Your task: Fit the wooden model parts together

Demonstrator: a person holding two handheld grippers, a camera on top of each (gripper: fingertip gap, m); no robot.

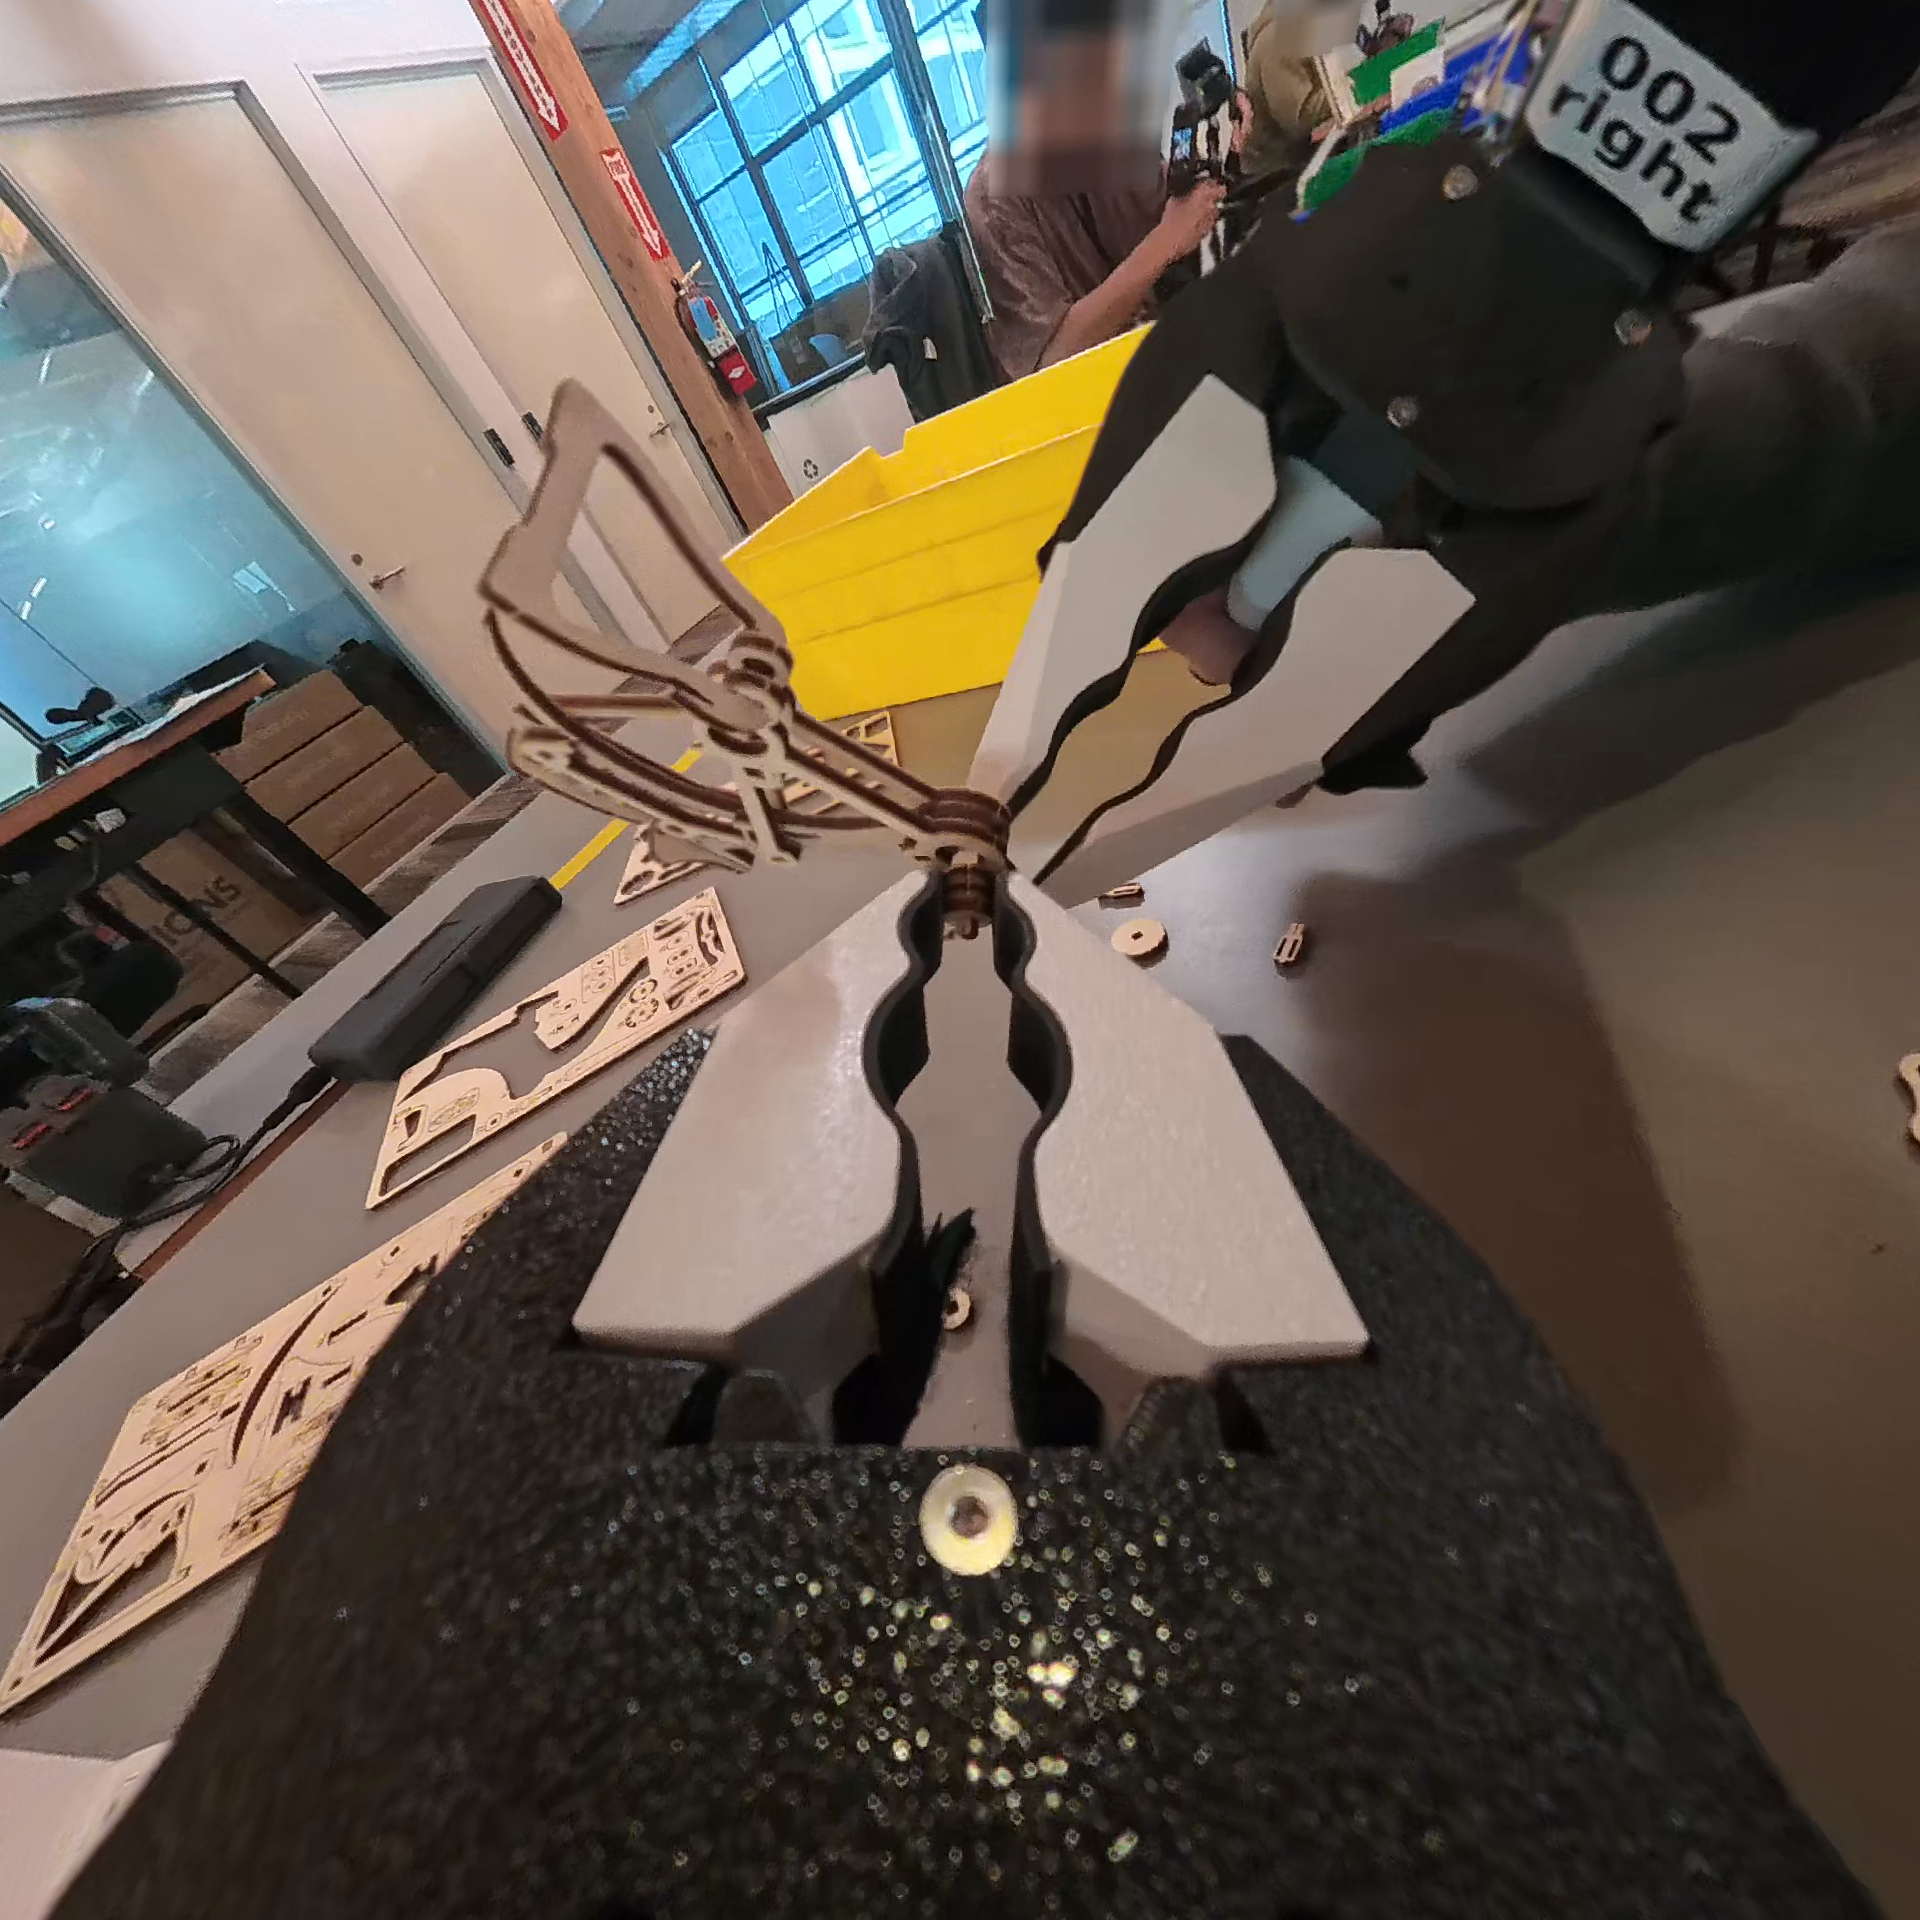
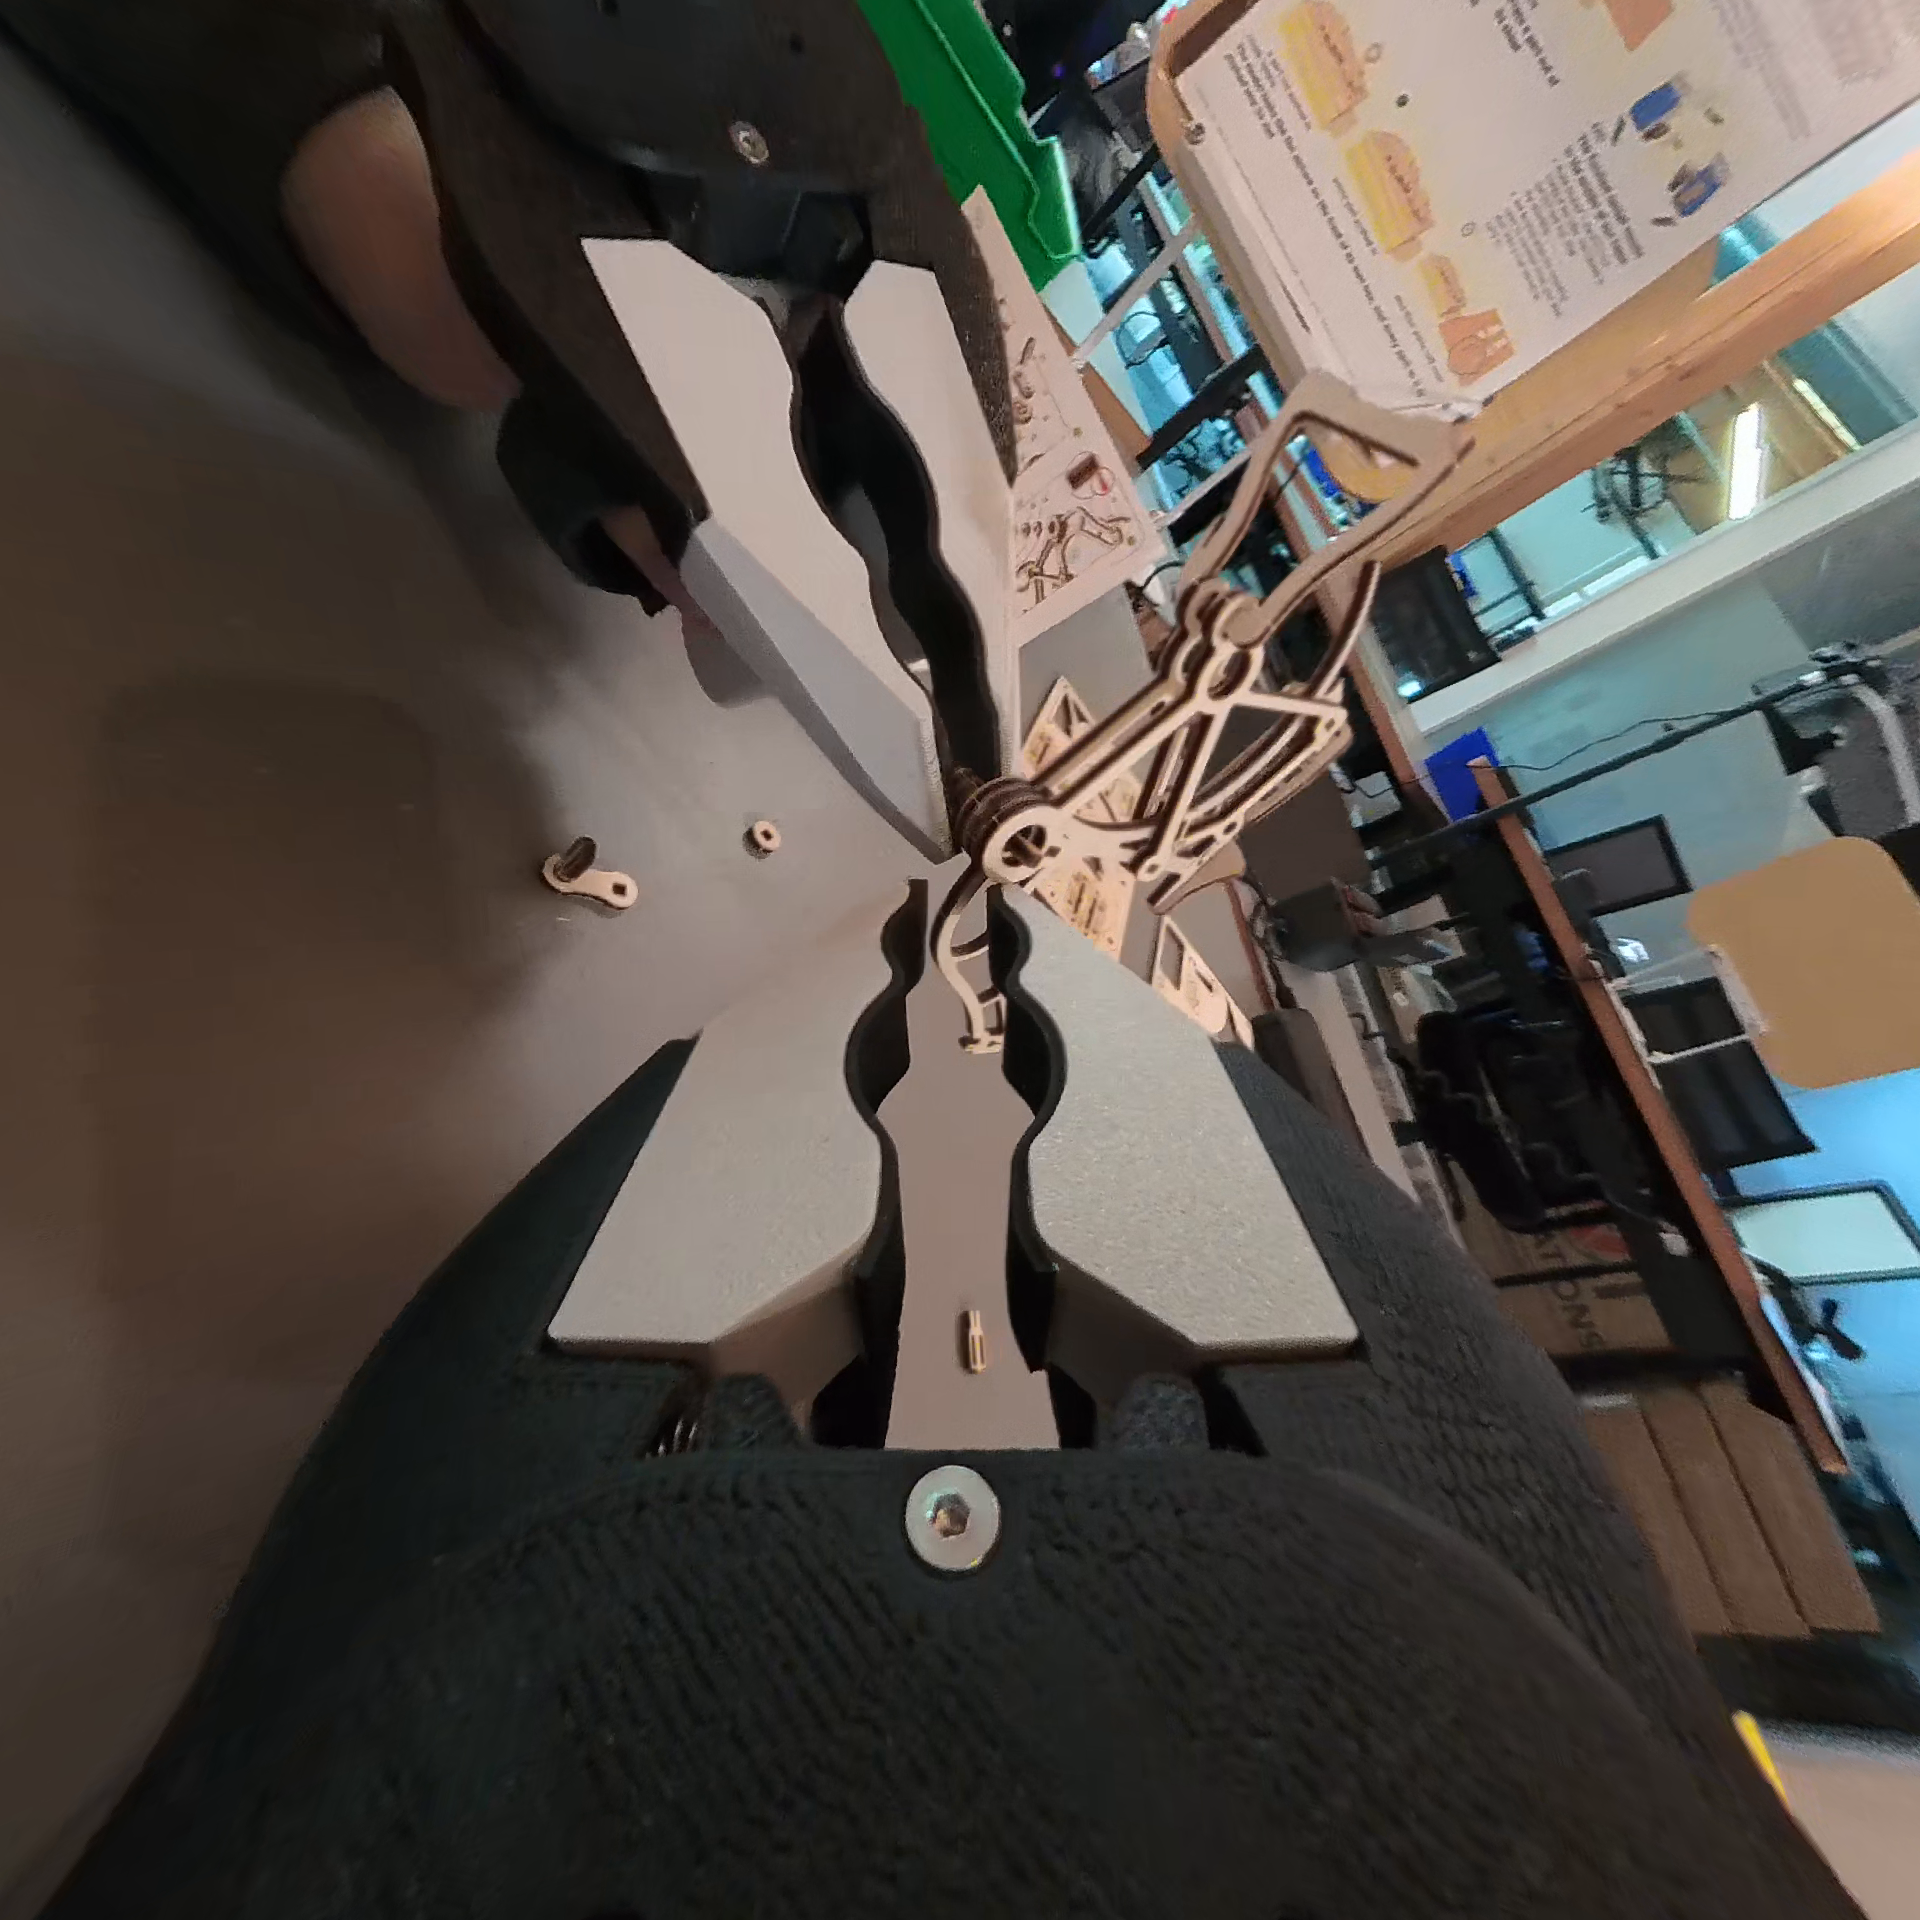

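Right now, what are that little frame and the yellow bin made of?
The frame looks like thin laser-cut plywood: pale faces, dark burnt edges, matt. The yellow bin seems moulded plastic, smooth with a slight sheen. The left gripper pinches the frame's stacked hub.

You're in an office-style workshop. Glass-walled rooms (image 1: pixel 135 520), stacked cardboard boxes (image 1: pixel 332 769) and a yellow bin (image 1: pixel 935 561) surround your grey table (image 1: pixel 1558 1039).

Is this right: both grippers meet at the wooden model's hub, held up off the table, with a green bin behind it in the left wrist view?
Not quite. The bin behind the wooden model in the left wrist view is yellow, not green. The rest holds: left gripper and right gripper meet at its hub, above the table.
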